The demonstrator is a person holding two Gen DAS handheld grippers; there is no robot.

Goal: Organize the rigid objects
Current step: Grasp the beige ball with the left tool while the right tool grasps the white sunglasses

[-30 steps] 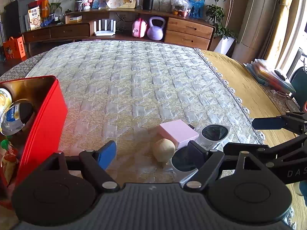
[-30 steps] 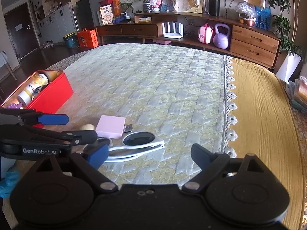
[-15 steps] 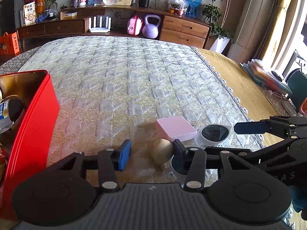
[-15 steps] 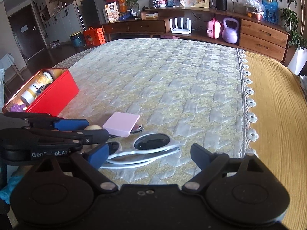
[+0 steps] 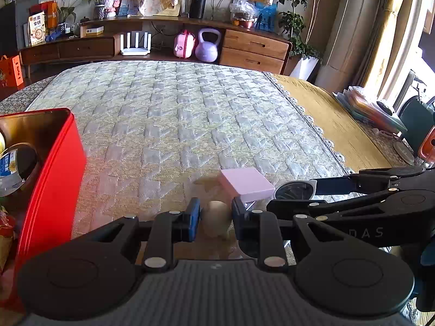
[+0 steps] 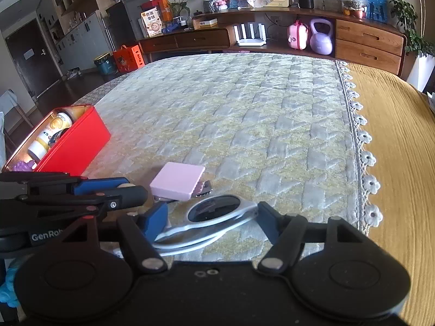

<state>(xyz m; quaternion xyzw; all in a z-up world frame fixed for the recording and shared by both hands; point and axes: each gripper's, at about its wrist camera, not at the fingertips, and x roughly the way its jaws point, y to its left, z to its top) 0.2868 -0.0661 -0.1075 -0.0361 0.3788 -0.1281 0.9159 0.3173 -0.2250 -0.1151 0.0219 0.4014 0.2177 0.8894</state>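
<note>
Left gripper (image 5: 215, 215) has just been closing and now pinches a small beige egg-shaped object (image 5: 216, 217). Right gripper (image 6: 212, 218) has been narrowing around white-framed sunglasses (image 6: 209, 217); contact unclear. Both sit on a quilted grey-yellow cover (image 5: 190, 114), pink square box (image 5: 246, 183) just beyond, red tin (image 6: 73, 138) further left.

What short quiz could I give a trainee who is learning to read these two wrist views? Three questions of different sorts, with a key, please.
1. True or false: the left gripper is shut on the beige egg-shaped object.
2. What lies between the right gripper fingers? A) pink box B) white sunglasses C) a bottle
3. Fill in: the red tin sits to the ____ of the pink box in the right wrist view.

Key: 1 true; 2 B, the white sunglasses; 3 left.
</note>
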